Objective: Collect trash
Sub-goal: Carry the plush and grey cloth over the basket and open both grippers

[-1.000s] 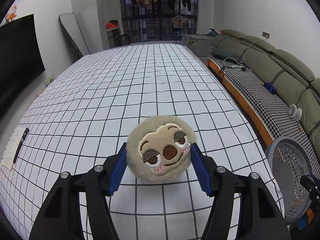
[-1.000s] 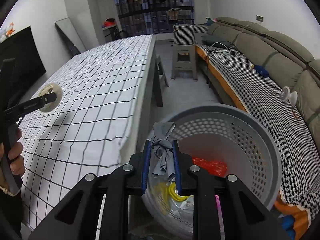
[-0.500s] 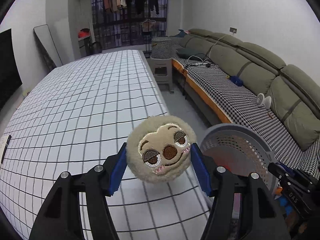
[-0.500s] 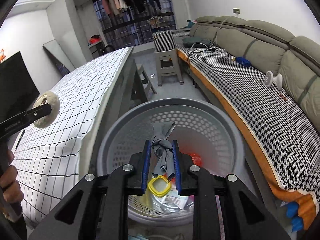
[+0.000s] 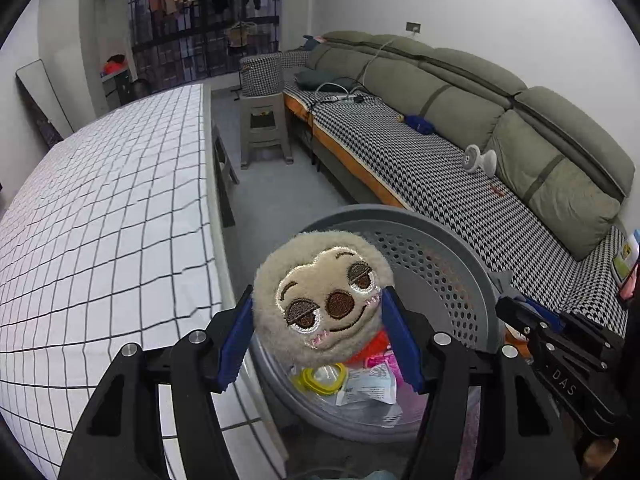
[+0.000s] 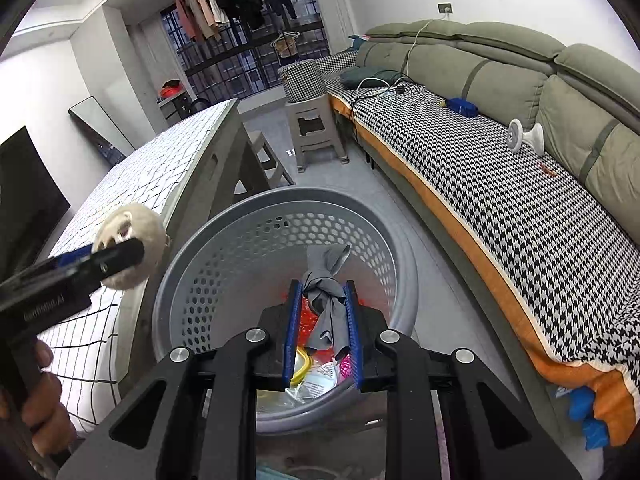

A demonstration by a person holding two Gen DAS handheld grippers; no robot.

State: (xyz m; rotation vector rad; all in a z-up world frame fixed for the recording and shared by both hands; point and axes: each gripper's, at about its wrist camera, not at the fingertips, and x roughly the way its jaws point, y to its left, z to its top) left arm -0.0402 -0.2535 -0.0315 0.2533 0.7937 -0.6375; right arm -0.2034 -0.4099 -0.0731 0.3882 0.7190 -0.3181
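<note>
**Both grippers loaded over the grey basket**

Left wrist view: the left gripper [image 5: 320, 334] has its blue-padded jaws clamped on either side of a round plush sloth face [image 5: 322, 294], which sits upright and facing the camera. The plush hangs over the near left rim of the grey perforated basket [image 5: 452, 264], beside the edge of the worktop [image 5: 100, 240] with its white, black-gridded cloth. Under the plush, inside the basket, lie a yellow ring-shaped lid [image 5: 323, 376], a crumpled clear wrapper [image 5: 368, 388], something pink and something orange-red. At lower right the right gripper [image 5: 520, 312] reaches in over the basket's far rim; its jaws cannot be judged from here. A sofa [image 5: 480, 120] with a houndstooth cover runs along the right wall.

Right wrist view: the right gripper [image 6: 323, 328] has its jaws closed narrowly on a twisted grey cloth [image 6: 326, 300], whose upper end sticks up above the fingertips. It hangs directly above the open mouth of the basket [image 6: 248, 248], where red, yellow and pink rubbish shows below. At left the left gripper [image 6: 100, 258] holds the plush [image 6: 140, 228] just beside the basket's rim, at the worktop [image 6: 160, 172] edge. The person's hand [image 6: 44, 412] grips its handle at lower left. A grey plastic stool [image 6: 316, 132] stands on the floor beyond the basket.
</note>
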